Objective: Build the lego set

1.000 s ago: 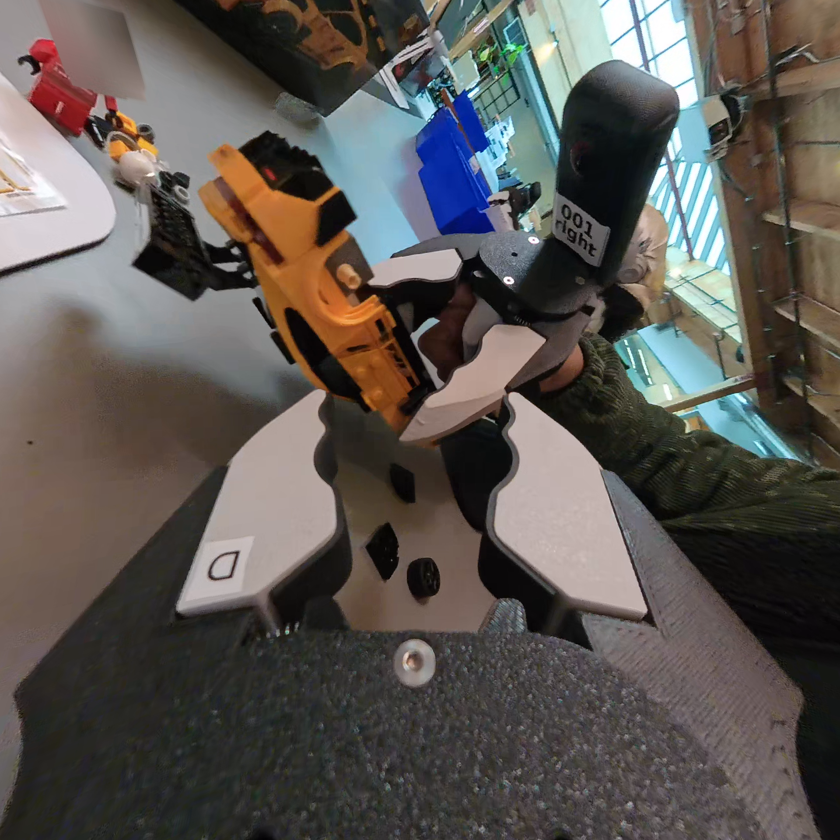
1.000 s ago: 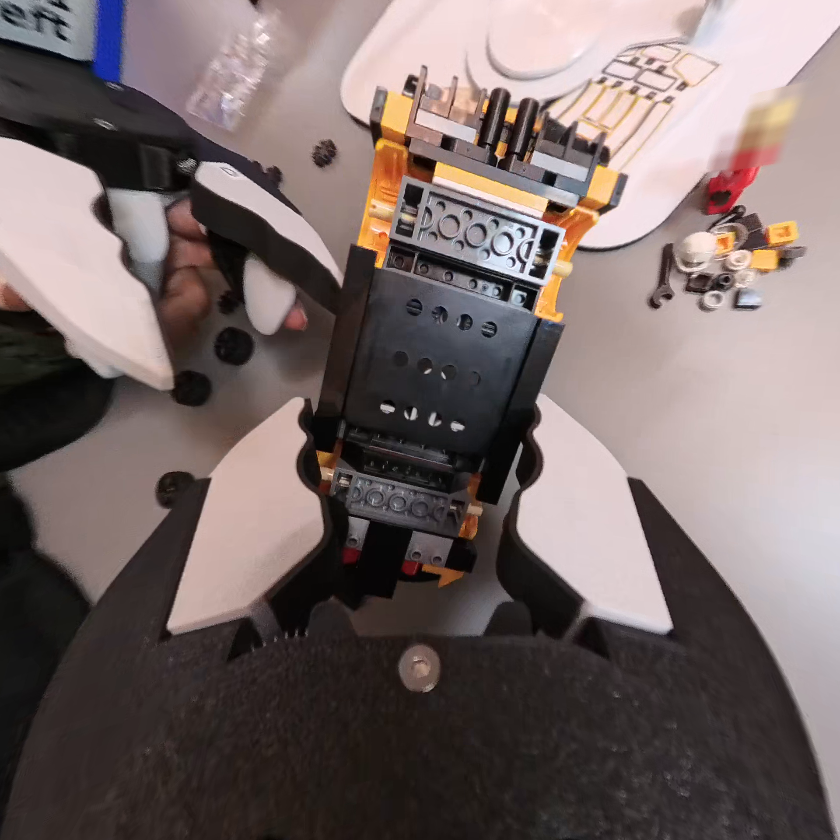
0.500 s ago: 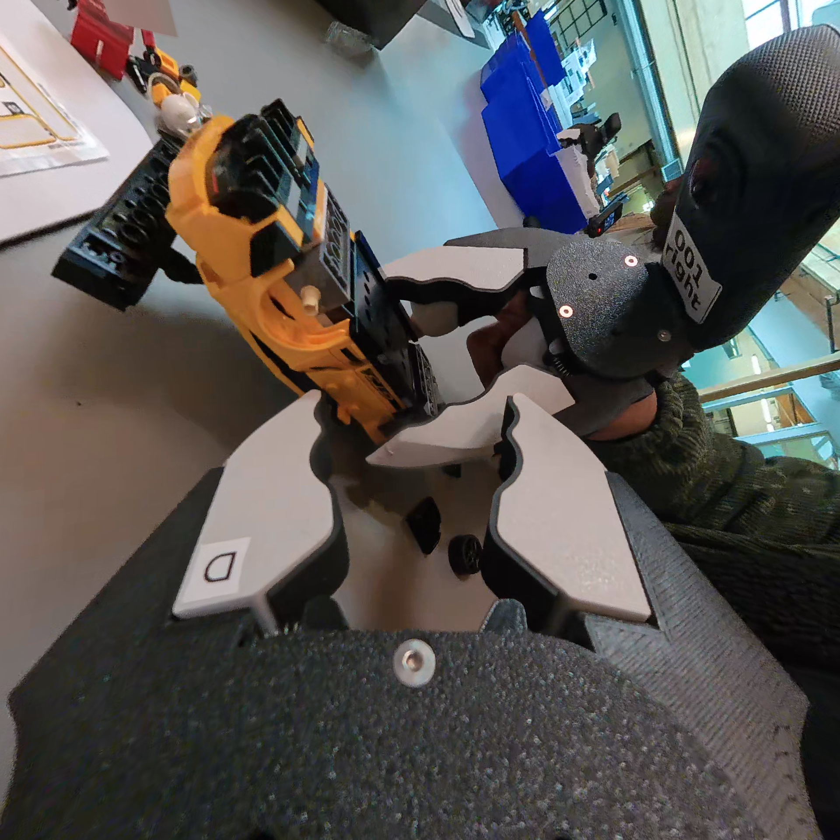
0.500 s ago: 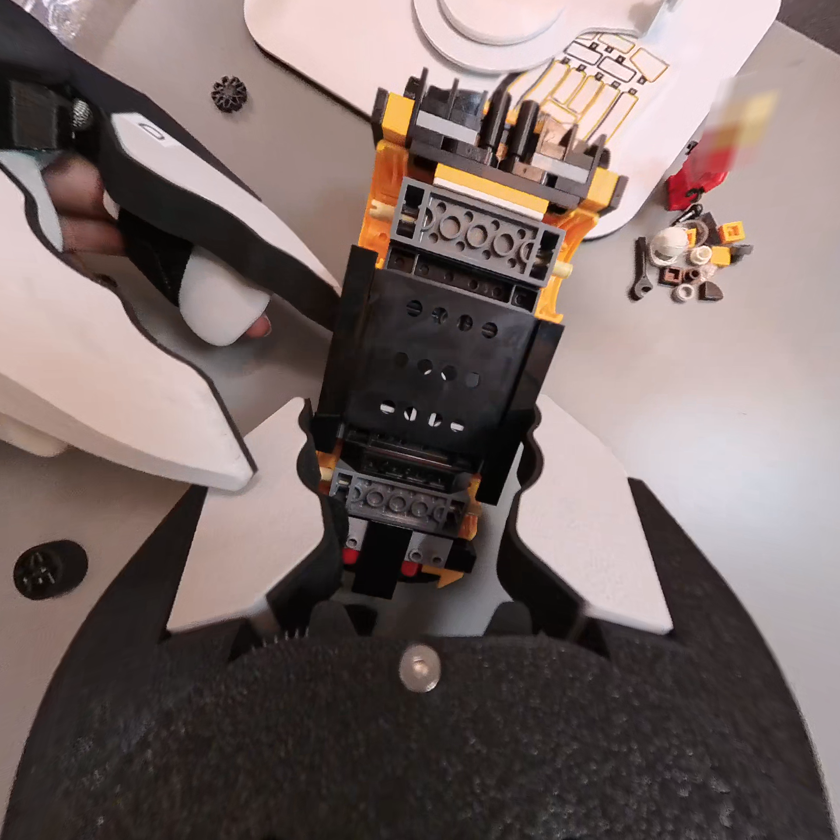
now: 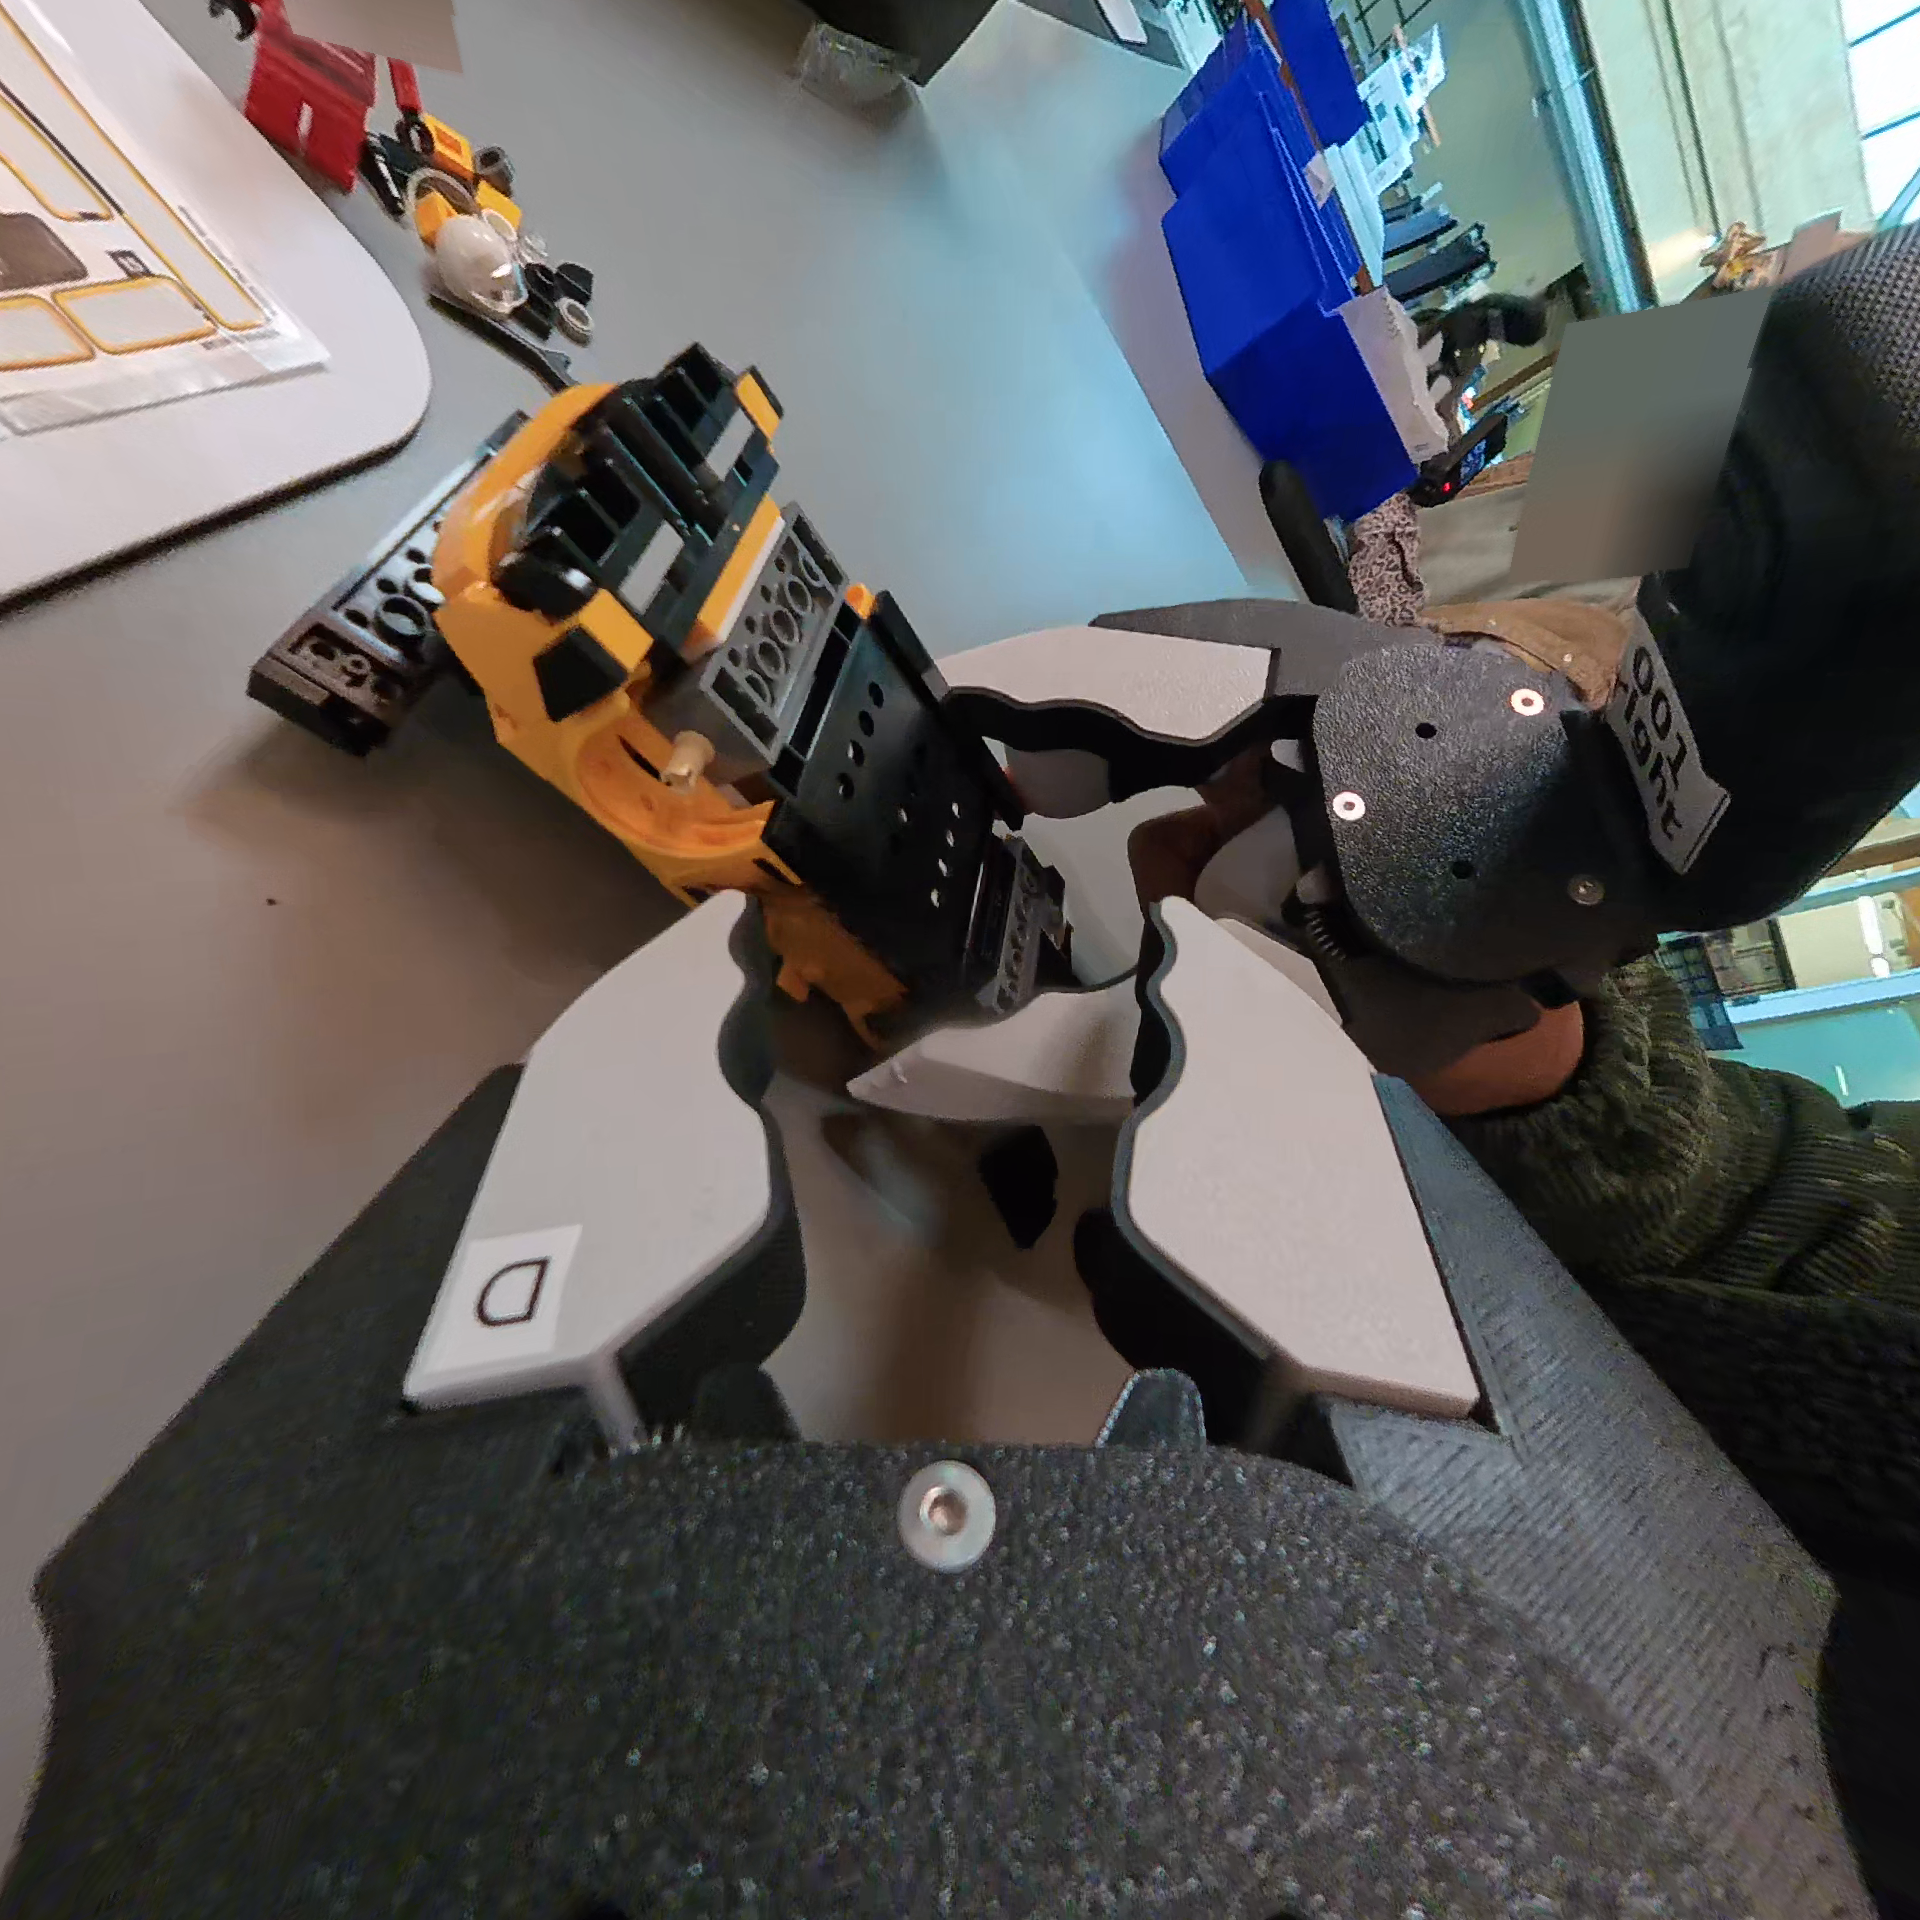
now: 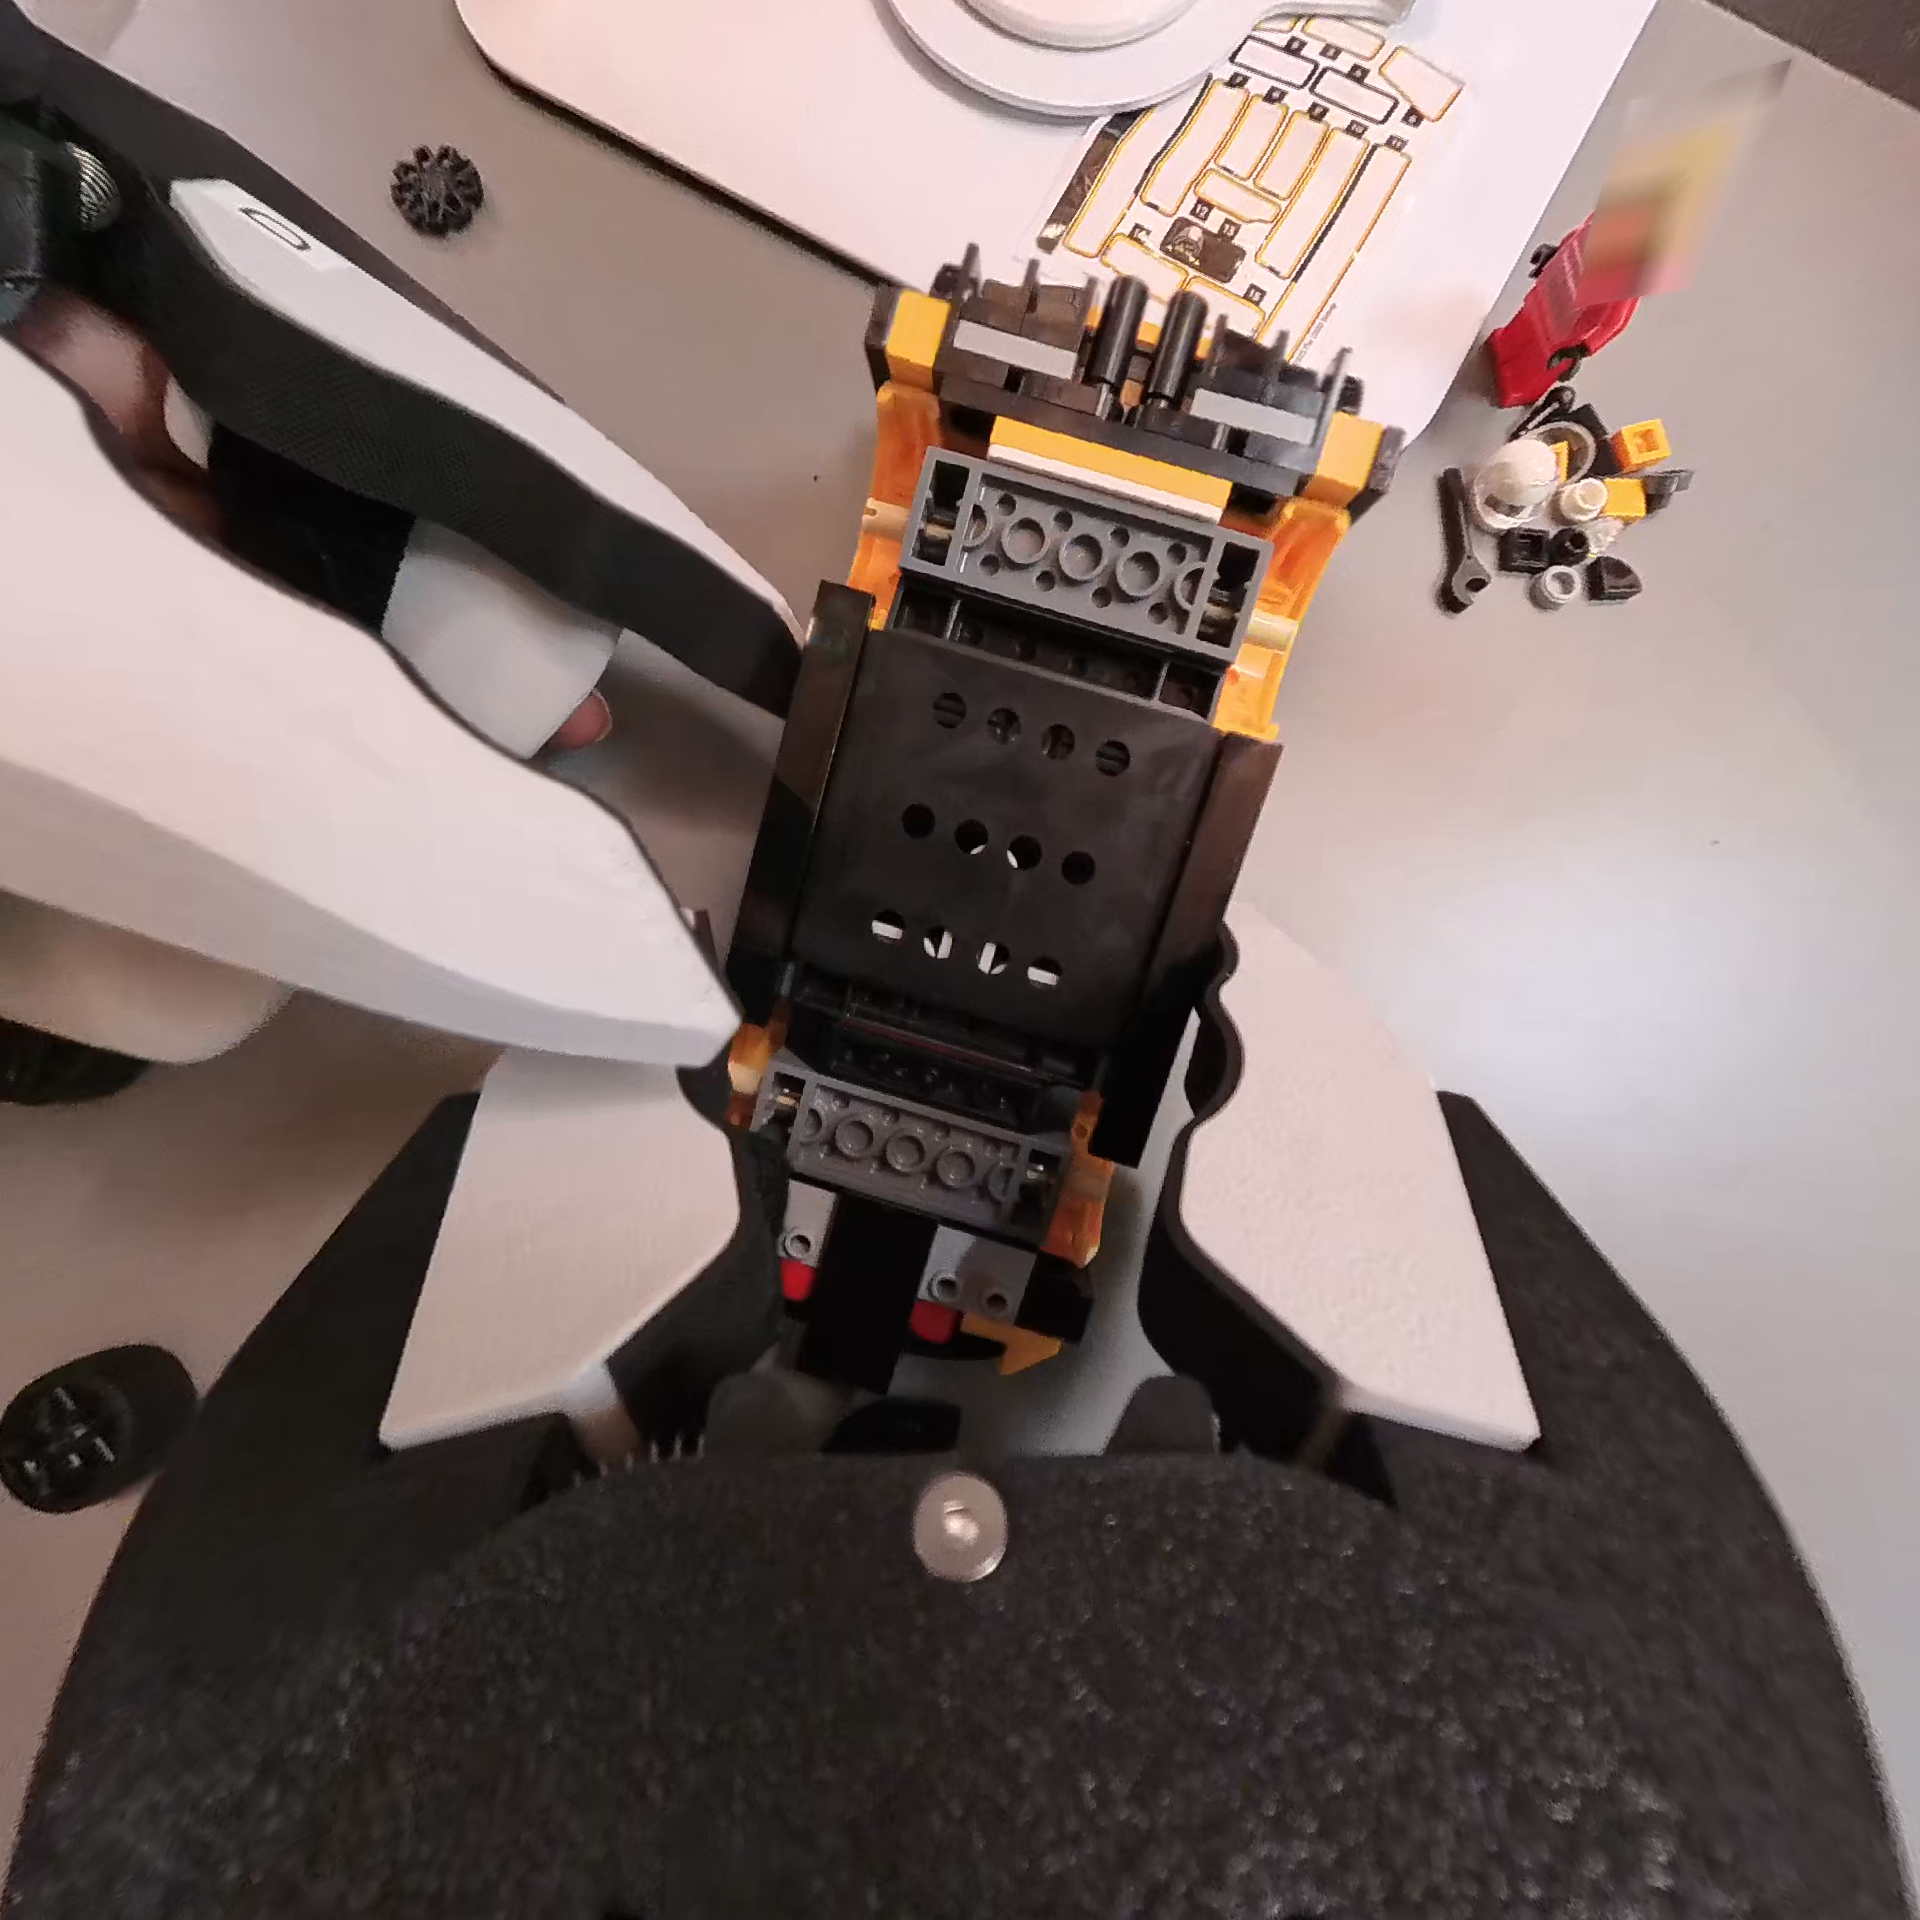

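Jaws of right gripper (image 6: 966, 1174) hide the lego car (image 6: 1039, 810) rear sides

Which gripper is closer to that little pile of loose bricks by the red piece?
Right. The right gripper holds the yellow car, beside the pile; the left gripper sits on the car's far side.

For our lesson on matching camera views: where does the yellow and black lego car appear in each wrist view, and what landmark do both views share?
Left wrist view: lego car sits centre-left, tilted, its near end in the right gripper.
Right wrist view: car fills the centre, underside up.
Shared landmark: red piece beside the small loose parts.
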{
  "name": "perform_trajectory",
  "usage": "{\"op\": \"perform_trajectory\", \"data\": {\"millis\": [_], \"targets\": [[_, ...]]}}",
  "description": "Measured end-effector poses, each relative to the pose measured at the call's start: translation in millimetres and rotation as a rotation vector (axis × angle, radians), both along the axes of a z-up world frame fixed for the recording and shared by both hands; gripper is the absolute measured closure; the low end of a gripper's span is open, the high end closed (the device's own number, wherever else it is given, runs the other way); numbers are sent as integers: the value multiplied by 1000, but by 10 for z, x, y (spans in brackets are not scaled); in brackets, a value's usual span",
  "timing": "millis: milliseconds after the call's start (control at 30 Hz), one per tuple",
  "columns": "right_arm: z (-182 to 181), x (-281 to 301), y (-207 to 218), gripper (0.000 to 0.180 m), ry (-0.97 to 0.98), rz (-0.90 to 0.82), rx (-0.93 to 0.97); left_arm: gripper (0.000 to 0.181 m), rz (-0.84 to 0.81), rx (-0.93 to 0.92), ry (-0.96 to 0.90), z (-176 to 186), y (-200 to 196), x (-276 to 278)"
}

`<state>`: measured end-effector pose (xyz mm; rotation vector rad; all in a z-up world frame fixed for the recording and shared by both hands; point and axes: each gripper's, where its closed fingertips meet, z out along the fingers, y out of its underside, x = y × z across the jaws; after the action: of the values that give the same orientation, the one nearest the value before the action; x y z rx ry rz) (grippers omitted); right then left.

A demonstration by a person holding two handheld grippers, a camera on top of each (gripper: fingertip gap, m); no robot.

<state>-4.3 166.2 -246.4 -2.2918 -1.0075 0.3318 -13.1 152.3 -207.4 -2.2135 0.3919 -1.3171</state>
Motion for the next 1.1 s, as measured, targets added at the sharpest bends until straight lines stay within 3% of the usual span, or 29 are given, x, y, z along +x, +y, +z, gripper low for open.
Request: {"op": "perform_trajectory", "data": {"millis": [333, 500, 767, 833, 900, 933, 1033, 1100], "targets": [[197, 97, -47, 81, 129, -59, 38, 117, 107, 82, 34, 75, 84, -127], [431, 267, -121, 83, 143, -67, 107, 128, 169, 205, 109, 283, 75, -269], [553, 460, -457, 118, 156, -41, 167, 172, 231, 410, 261, 547, -230, -421], [576, 522, -530, 137, 151, 20, 196, 181, 236, 447, 296, 567, -319, -435], [602, 637, -598, 174, 135, 104, 232, 181, 234, 474, 332, 574, -413, -440], [592, 694, -639, 180, 130, 146, 227, 181, 231, 487, 353, 570, -462, -440], [479, 794, -783, 180, 108, 292, 183, 181, 219, 538, 417, 524, -574, -426], [375, 804, -842, 170, 68, 377, 170, 181, 196, 564, 450, 449, -617, -386]]}}
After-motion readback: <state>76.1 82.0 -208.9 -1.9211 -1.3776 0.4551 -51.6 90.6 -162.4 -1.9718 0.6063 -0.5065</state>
